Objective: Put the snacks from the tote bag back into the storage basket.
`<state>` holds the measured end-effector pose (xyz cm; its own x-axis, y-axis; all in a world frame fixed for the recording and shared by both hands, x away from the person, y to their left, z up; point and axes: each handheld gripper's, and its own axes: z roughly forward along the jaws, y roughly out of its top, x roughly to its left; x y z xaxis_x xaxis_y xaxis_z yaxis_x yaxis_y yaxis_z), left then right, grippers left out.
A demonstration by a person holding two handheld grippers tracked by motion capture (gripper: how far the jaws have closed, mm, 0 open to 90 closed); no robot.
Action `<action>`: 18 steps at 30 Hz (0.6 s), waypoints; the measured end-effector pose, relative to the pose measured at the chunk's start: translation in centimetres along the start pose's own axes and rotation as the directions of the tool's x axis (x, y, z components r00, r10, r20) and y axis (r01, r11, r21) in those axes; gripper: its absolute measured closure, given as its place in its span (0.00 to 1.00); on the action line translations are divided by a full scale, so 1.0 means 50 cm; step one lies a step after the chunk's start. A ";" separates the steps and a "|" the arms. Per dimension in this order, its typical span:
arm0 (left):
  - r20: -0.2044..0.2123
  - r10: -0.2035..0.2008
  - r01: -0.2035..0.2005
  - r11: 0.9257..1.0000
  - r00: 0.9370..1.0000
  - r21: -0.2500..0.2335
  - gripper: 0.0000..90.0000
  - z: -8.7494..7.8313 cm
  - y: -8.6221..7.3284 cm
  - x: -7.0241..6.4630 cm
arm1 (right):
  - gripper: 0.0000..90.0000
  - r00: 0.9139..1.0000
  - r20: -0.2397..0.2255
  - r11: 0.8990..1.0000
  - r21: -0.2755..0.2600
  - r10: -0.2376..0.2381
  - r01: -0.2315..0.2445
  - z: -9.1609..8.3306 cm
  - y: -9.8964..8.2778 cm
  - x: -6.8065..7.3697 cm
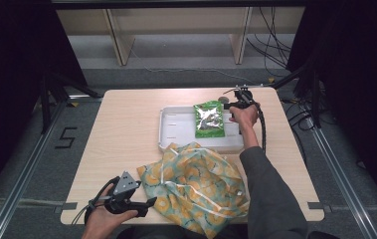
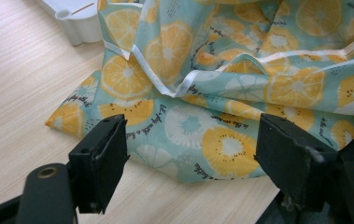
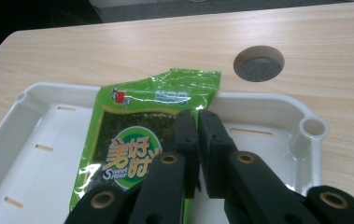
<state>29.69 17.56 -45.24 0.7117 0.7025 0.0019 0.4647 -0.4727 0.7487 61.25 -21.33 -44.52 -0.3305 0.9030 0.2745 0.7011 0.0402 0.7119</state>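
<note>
One green foil snack packet (image 3: 137, 140) lies in the white plastic tray (image 3: 30, 158), its top edge over the far rim; my right claw (image 3: 198, 122) is nearly closed beside it. My left claw (image 2: 191, 149) gapes before one lemon-print cloth bag (image 2: 240, 79), bare wooden table (image 1: 126, 124) to its left

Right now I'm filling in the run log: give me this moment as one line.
right gripper: shut, over seaweed packet | packet: in white tray | left gripper: open, facing lemon-print cloth bag
</note>
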 end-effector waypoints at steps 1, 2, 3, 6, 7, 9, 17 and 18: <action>-0.001 0.004 -0.004 1.000 1.000 -0.001 0.27 0.000 0.000 0.001 | 0.96 0.999 -0.004 0.999 0.002 0.044 -0.044 -0.003 -0.002 0.009; -0.002 0.003 -0.003 1.000 1.000 -0.002 0.27 0.000 0.001 0.001 | 0.96 0.994 -0.037 0.995 0.018 0.099 -0.099 -0.009 -0.001 0.018; -0.002 0.003 -0.003 1.000 1.000 -0.003 0.27 0.000 0.000 0.001 | 0.95 0.999 -0.024 0.999 0.015 0.043 -0.043 -0.011 -0.001 0.013; -0.002 -0.050 0.050 0.999 0.999 -0.017 0.27 0.003 -0.001 -0.004 | 0.92 0.999 -0.038 1.000 0.026 -0.016 0.017 -0.021 0.001 0.013; -0.013 -0.006 0.005 1.000 1.000 -0.019 0.27 0.002 0.001 0.002 | 0.91 0.998 -0.044 0.999 0.028 -0.034 0.036 -0.025 0.001 0.013; -0.010 -0.009 0.009 1.000 1.000 -0.016 0.27 0.001 0.000 0.002 | 0.89 0.996 -0.068 0.998 0.028 -0.056 0.058 -0.036 -0.001 0.015; -0.010 0.020 -0.019 1.000 1.000 0.016 0.27 -0.001 0.000 0.008 | 0.83 0.991 -0.104 0.996 0.031 -0.081 0.084 -0.072 -0.017 0.021; -0.012 -0.040 0.040 0.999 0.999 -0.007 0.27 0.003 -0.002 0.000 | 0.82 0.992 -0.111 0.997 0.045 -0.065 0.070 -0.079 -0.019 0.025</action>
<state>29.74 17.55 -45.42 0.6857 0.7276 -0.0202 0.4894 -0.4404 0.7527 57.69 -21.93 -42.30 -0.4432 0.8455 0.2979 0.7041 0.1226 0.6994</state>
